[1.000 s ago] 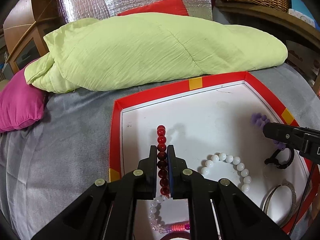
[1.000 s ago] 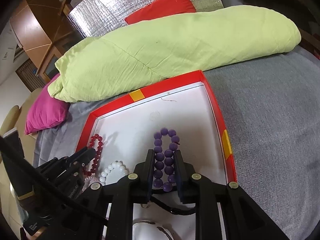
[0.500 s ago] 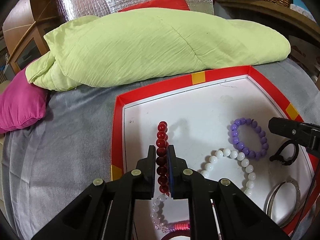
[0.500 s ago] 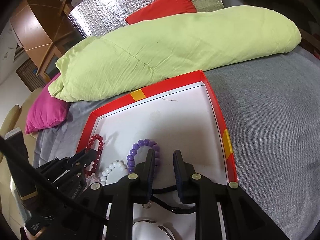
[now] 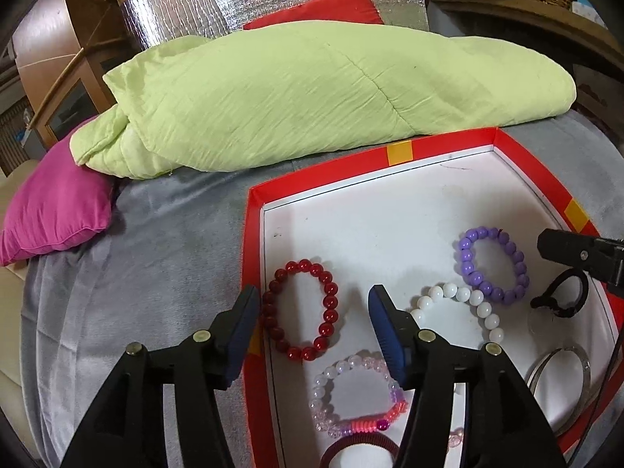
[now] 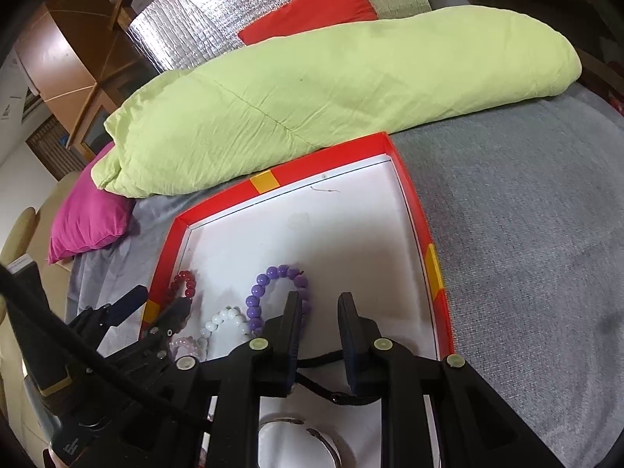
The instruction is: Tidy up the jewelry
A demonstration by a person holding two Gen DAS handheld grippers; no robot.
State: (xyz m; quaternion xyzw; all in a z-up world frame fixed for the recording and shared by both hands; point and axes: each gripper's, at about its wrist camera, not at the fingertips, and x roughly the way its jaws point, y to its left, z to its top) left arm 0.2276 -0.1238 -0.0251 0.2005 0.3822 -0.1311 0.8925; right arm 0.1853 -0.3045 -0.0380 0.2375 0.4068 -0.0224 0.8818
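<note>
Straddling the red bead bracelet (image 5: 300,309), the left claw (image 5: 314,321) has just been opening and stands wide, pads clear, the bracelet flat on the tray (image 5: 397,154). Withdrawing carelessly could snag beads or knock the tray wall. The right claw (image 6: 319,325) stands narrowly apart, empty, beside the purple bracelet (image 6: 273,292).

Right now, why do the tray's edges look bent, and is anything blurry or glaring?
Left wrist view: the wide lens bows the red tray and darkens the corners; the red bracelet is sharp, with small shine spots on its beads. Right wrist view: same bending; the silver sheet glints, the purple bracelet casts a soft shadow. No real blur in either.
</note>
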